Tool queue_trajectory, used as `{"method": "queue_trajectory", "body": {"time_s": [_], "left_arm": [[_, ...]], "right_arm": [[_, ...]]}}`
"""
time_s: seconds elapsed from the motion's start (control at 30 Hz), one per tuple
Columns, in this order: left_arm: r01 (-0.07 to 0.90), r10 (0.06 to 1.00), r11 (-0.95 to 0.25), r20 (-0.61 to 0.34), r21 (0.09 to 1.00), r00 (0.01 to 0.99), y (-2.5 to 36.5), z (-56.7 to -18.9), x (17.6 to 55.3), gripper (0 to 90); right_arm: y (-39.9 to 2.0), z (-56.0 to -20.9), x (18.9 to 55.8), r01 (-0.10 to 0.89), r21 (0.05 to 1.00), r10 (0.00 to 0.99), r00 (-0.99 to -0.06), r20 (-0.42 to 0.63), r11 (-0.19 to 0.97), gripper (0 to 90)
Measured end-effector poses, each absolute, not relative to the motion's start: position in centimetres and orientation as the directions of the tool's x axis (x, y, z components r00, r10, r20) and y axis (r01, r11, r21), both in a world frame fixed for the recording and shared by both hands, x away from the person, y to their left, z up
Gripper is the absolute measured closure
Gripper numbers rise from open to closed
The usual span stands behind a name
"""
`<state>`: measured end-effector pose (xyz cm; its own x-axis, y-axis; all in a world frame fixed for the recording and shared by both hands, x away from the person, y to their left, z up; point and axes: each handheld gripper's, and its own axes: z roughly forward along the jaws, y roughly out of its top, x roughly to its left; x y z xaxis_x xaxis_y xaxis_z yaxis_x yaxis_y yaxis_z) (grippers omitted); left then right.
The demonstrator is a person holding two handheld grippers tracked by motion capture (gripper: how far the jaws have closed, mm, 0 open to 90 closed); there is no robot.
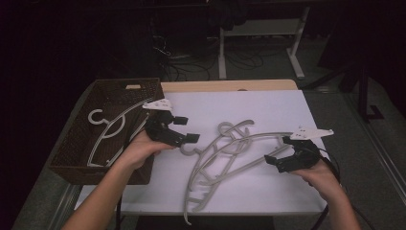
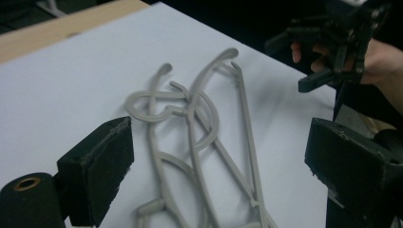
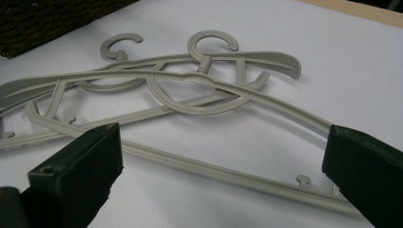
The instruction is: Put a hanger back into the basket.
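Observation:
Two grey plastic hangers [image 1: 225, 153] lie crossed on the white table sheet [image 1: 268, 105], their hooks toward the basket. My left gripper [image 1: 187, 129] hovers open just left of the hooks, beside the basket's right edge. In the left gripper view the hangers [image 2: 199, 123] lie ahead between the wide black jaws of my left gripper [image 2: 223, 156], untouched. My right gripper [image 1: 276, 150] stands open at the hangers' right end. In the right gripper view a hanger bar [image 3: 228, 173] runs between the spread jaws, which do not press on it. A third hanger [image 1: 110, 132] lies in the basket.
A brown wicker basket [image 1: 72, 148] stands at the table's left edge. A wooden strip [image 1: 230, 85] borders the far side of the sheet. Beyond it are a dark floor, cables and a white desk frame [image 1: 222, 52]. My right gripper [image 2: 294, 64] also appears at the left gripper view's upper right.

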<state>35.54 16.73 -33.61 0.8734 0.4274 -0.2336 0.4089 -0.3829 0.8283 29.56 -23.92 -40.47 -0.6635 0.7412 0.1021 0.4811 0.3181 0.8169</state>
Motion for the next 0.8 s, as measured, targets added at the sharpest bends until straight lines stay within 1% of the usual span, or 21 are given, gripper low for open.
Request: {"method": "queue_trajectory", "body": {"time_s": [0.1,0.13,0.17,0.2,0.27,0.3,0.33,0.37,0.4,0.47,0.63,0.67,0.8], "left_arm": [[0.395,0.417,-0.425,-0.212,0.814,0.884,14.8,-34.9,35.6,9.3],[0.396,0.421,-0.440,-0.205,0.806,0.884,14.2,-35.4,35.7,10.7],[0.396,0.421,-0.440,-0.205,0.806,0.884,14.2,-35.4,35.7,14.3],[0.401,0.423,-0.458,-0.202,0.793,0.883,13.2,-36.5,36.0,14.8],[0.413,0.420,-0.478,-0.211,0.775,0.883,12.2,-37.8,36.3,14.8],[0.413,0.420,-0.478,-0.211,0.775,0.883,12.2,-37.8,36.3,14.8],[0.410,0.426,-0.513,-0.191,0.754,0.884,11.3,-38.9,36.6,14.9],[0.410,0.426,-0.513,-0.191,0.754,0.884,11.3,-38.9,36.6,14.9],[0.408,0.430,-0.542,-0.175,0.735,0.886,10.4,-39.9,36.8,14.9],[0.408,0.429,-0.563,-0.168,0.719,0.888,9.7,-40.7,37.1,16.1],[0.406,0.435,-0.593,-0.148,0.695,0.888,8.5,-42.1,37.5,24.1],[0.395,0.437,-0.616,-0.121,0.681,0.891,7.9,-42.7,37.6,25.5],[0.383,0.443,-0.641,-0.088,0.665,0.892,7.2,-43.7,37.9,32.3]], "right_arm": [[-23.9,-40.5,29.6,0.481,0.817,0.741,-0.663,0.103,0.317,0.0],[-23.9,-40.5,29.6,0.481,0.817,0.741,-0.663,0.103,0.317,0.0],[-23.9,-40.5,29.6,0.481,0.817,0.741,-0.664,0.103,0.317,0.0],[-23.9,-40.5,29.6,0.481,0.817,0.741,-0.664,0.103,0.318,0.0],[-24.0,-40.5,29.6,0.481,0.817,0.740,-0.664,0.103,0.318,0.0],[-24.0,-40.5,29.6,0.481,0.818,0.740,-0.664,0.104,0.316,0.0],[-24.0,-40.5,29.6,0.481,0.818,0.740,-0.664,0.105,0.315,0.0],[-24.1,-40.5,29.6,0.481,0.818,0.741,-0.663,0.106,0.314,0.0],[-24.1,-40.5,29.6,0.480,0.819,0.741,-0.663,0.106,0.314,0.0],[-24.1,-40.5,29.6,0.481,0.819,0.741,-0.664,0.106,0.313,0.0],[-24.1,-40.5,29.6,0.480,0.819,0.739,-0.665,0.107,0.313,0.0],[-24.1,-40.5,29.6,0.479,0.820,0.740,-0.665,0.107,0.312,0.0],[-24.2,-40.4,29.6,0.478,0.822,0.740,-0.664,0.108,0.309,0.0]]}}
